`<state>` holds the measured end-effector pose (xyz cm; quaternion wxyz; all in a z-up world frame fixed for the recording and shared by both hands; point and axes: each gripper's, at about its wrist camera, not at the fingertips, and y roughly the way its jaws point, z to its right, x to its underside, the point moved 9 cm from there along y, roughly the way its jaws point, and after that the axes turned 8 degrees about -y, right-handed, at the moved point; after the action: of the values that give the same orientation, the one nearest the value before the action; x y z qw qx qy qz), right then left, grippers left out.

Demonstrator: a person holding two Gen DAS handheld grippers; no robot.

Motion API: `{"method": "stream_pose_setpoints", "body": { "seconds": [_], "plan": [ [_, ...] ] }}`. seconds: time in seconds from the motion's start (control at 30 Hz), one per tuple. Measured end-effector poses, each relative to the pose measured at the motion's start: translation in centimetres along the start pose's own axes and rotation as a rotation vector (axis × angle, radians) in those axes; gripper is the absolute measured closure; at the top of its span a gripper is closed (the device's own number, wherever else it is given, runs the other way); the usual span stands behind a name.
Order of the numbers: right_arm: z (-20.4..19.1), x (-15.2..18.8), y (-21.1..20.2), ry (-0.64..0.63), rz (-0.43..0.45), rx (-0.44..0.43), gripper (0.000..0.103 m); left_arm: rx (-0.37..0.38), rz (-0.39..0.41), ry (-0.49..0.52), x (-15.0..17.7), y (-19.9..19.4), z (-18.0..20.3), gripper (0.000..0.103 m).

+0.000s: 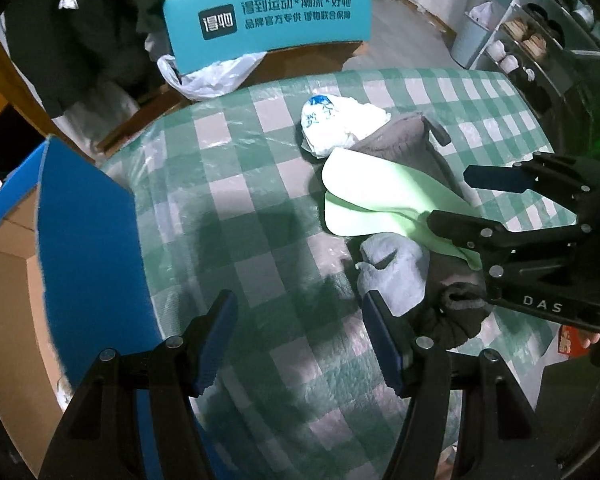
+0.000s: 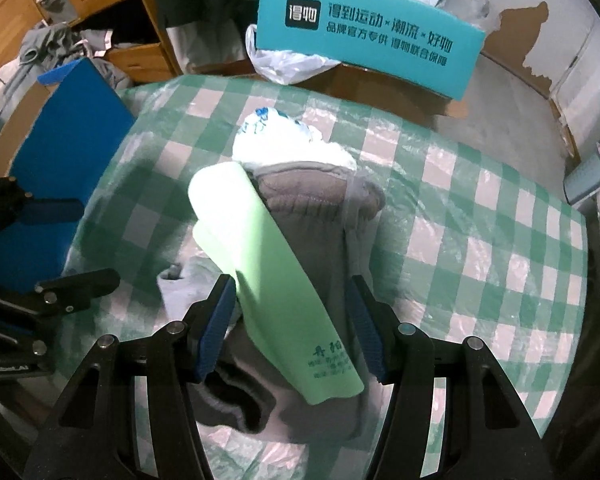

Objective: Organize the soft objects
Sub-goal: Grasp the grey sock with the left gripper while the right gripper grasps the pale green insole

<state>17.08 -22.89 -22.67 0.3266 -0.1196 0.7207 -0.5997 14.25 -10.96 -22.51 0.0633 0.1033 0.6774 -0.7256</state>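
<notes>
Green bag (image 2: 268, 264) on grey garment (image 2: 316, 216), between open right claw (image 2: 292, 328)

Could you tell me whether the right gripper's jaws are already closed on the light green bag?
No, the right gripper has its jaws spread wide, with the light green bag lying between them unclamped.

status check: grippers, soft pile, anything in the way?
Left gripper open, empty. Right gripper open astride green bag. Bag atop grey garment. Path clear.
</notes>
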Motion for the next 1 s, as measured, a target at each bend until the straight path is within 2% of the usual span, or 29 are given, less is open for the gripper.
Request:
{"method": "stream_pose_setpoints", "body": {
  "seconds": [0.3, 0.37, 0.43, 0.57, 0.6, 0.87, 1.0],
  "plan": [
    [0.0, 0.7, 2.1, -0.025, -0.03, -0.01, 0.045, 0.01, -0.033, 0.016, -0.1, 1.6, 0.5, 0.037],
    [0.0, 0.8, 2.1, -0.027, -0.03, -0.015, 0.048, 0.013, -0.037, 0.018, -0.1, 1.8, 0.7, 0.037],
    [-0.4, 0.8, 2.0, -0.029, -0.032, -0.04, 0.065, 0.014, -0.039, 0.019, 0.0, 1.8, 0.7, 0.037],
    [-0.9, 1.2, 1.8, -0.031, -0.041, -0.064, 0.083, 0.015, -0.04, 0.015, -0.1, 1.8, 0.7, 0.037],
    [-1.1, 1.2, 1.7, -0.029, -0.039, -0.07, 0.091, 0.015, -0.04, 0.014, -0.1, 1.8, 0.7, 0.037],
    [-0.5, 1.2, -0.8, 0.028, 0.016, -0.075, 0.094, 0.026, -0.026, 0.015, 0.0, 1.1, 1.2, 0.036],
    [0.8, 2.2, -2.2, 0.088, 0.03, -0.064, 0.094, 0.027, -0.01, 0.022, -0.1, 0.7, 1.9, 0.028]
  ]
}}
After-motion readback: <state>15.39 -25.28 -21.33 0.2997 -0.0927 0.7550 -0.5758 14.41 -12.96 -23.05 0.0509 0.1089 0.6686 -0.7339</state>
